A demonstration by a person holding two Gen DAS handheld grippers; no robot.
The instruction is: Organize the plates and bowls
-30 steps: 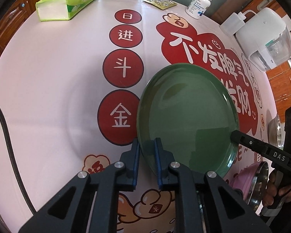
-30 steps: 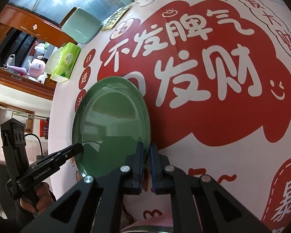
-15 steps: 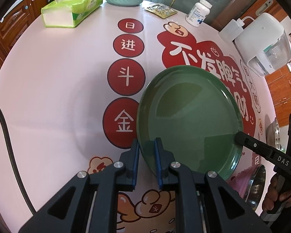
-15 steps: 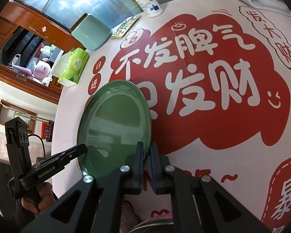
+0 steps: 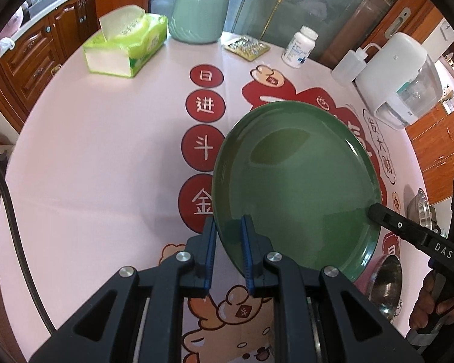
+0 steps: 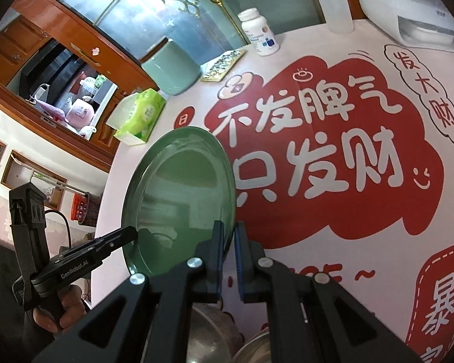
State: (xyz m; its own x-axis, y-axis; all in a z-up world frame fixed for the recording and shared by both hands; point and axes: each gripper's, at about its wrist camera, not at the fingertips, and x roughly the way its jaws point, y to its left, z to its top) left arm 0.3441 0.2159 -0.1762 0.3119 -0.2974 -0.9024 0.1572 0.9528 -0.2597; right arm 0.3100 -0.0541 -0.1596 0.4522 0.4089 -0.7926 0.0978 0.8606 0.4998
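Green glazed round ceramic plate, centre frame, carried over printed tablecloth.
Left gripper and right gripper clamp opposite rims, likely sharing the weight.

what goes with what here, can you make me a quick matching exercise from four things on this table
Things:
1. green plate
2. tissue pack
3. pill bottle
4. steel bowl

States:
A. white, upright, capped
B. held at its rim from two sides
C. a sheet sticking out on top
D. on the table below the plate's edge

Pairs: 1-B, 2-C, 3-A, 4-D
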